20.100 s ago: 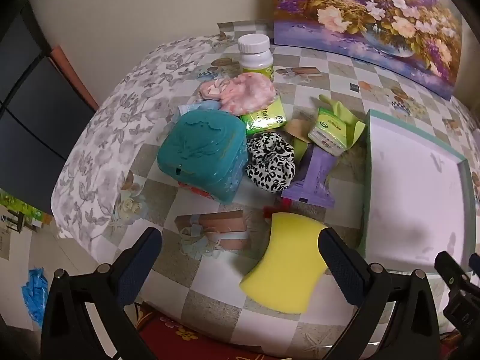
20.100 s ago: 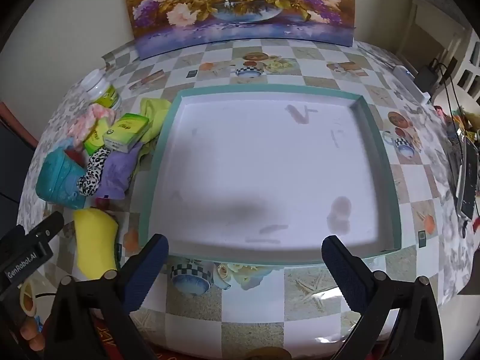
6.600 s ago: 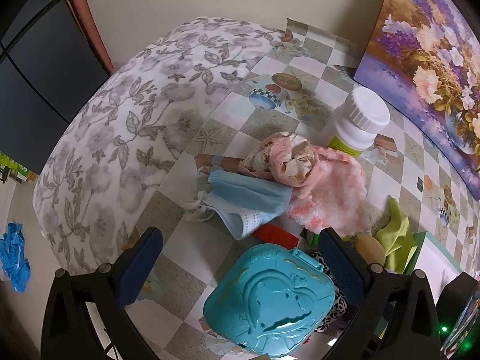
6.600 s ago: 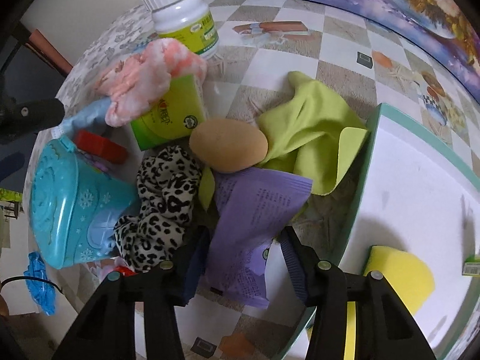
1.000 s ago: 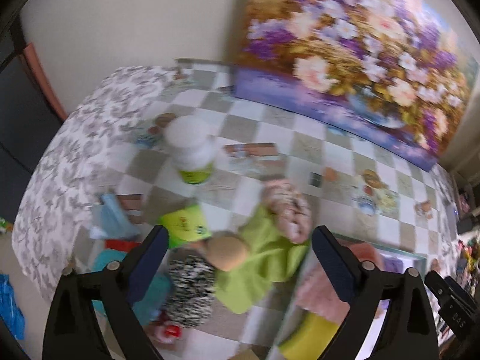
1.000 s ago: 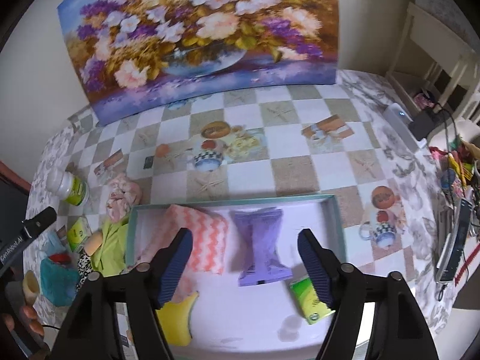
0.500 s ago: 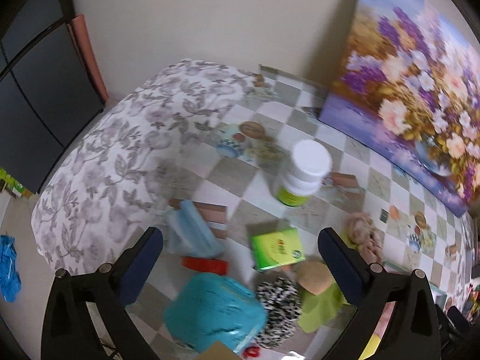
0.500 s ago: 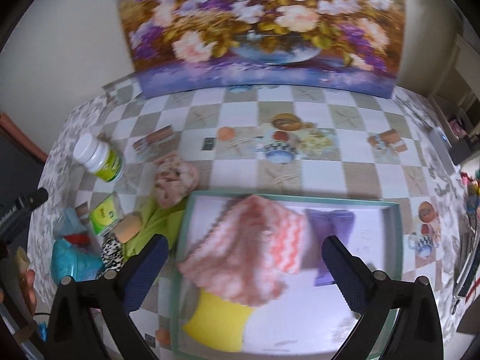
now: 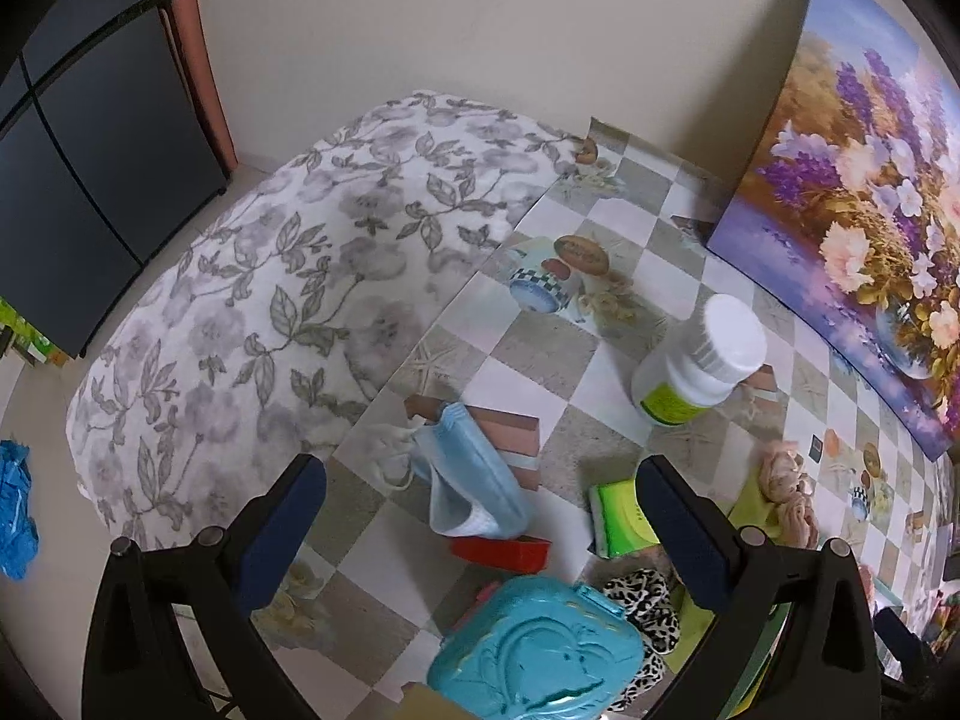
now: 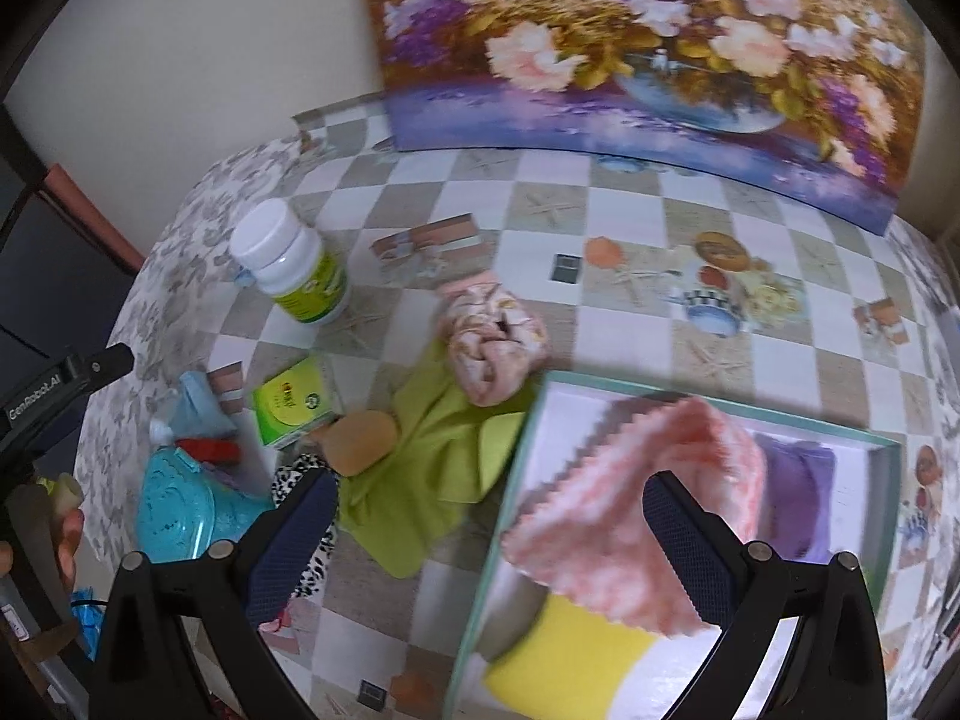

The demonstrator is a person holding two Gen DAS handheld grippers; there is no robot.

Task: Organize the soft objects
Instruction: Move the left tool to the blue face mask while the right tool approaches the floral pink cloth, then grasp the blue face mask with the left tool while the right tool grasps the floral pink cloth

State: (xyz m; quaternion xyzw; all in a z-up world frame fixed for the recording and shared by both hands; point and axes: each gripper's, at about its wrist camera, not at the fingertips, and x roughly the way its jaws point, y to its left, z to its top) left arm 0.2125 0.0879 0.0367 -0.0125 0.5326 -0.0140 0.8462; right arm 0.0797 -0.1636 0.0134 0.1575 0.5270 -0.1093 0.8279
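Note:
My left gripper (image 9: 480,510) is open and empty above a light blue face mask (image 9: 474,489) on the table. A leopard scrunchie (image 9: 645,603), a green cloth (image 10: 429,456) and a pink bundled cloth (image 10: 489,342) lie nearby. My right gripper (image 10: 489,531) is open and empty over the teal tray's left rim (image 10: 510,492). The tray holds a pink zigzag cloth (image 10: 636,510), a yellow sponge (image 10: 570,666) and a purple pack (image 10: 795,492).
A white pill bottle (image 9: 702,363), a green tissue pack (image 9: 618,519), a red block (image 9: 501,552), a teal plastic case (image 9: 540,654) and a tan puff (image 10: 360,432) lie on the checked table. A flower painting (image 10: 648,36) leans against the wall.
My left gripper has come lower and closer to the blue mask. My right gripper has swung left and down toward the tray's left rim and the green cloth.

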